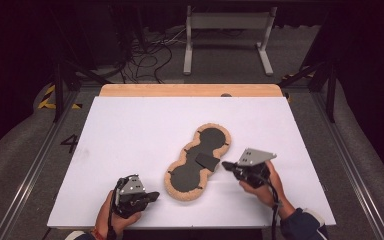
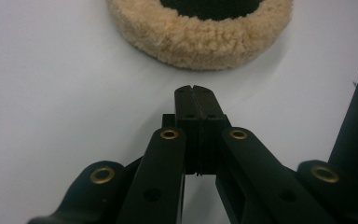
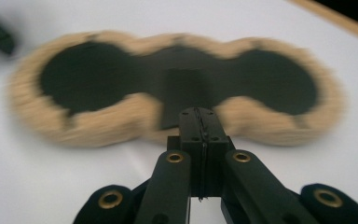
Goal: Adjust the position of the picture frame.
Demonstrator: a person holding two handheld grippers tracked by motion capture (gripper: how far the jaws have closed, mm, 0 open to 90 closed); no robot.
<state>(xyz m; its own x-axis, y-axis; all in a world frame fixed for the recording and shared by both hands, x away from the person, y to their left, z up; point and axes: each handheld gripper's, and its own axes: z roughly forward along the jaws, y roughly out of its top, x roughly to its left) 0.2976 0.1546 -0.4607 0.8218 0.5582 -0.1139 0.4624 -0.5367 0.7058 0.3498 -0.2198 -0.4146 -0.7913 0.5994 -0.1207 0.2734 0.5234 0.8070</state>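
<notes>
A fleece-edged black pad (image 1: 198,162), shaped like a peanut, lies slanted near the middle of the white table (image 1: 130,130). The right gripper (image 1: 226,164), clenched and empty, points at the small flap (image 1: 207,161) on the pad's waist, probably to lift it. The left gripper (image 1: 155,195), also clenched and empty, waits beside the pad's near end. Bare table surrounds the pad on every side.

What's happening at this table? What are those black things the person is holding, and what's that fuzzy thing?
A person sits at a white table, holding a black two-jaw tool in each hand. Between them lies a peanut-shaped black pad with a tan fleece rim. The right tool points at the small black flap at the pad's narrow middle. The left tool sits just short of the pad's near end. Both tools are shut, holding nothing.
</notes>
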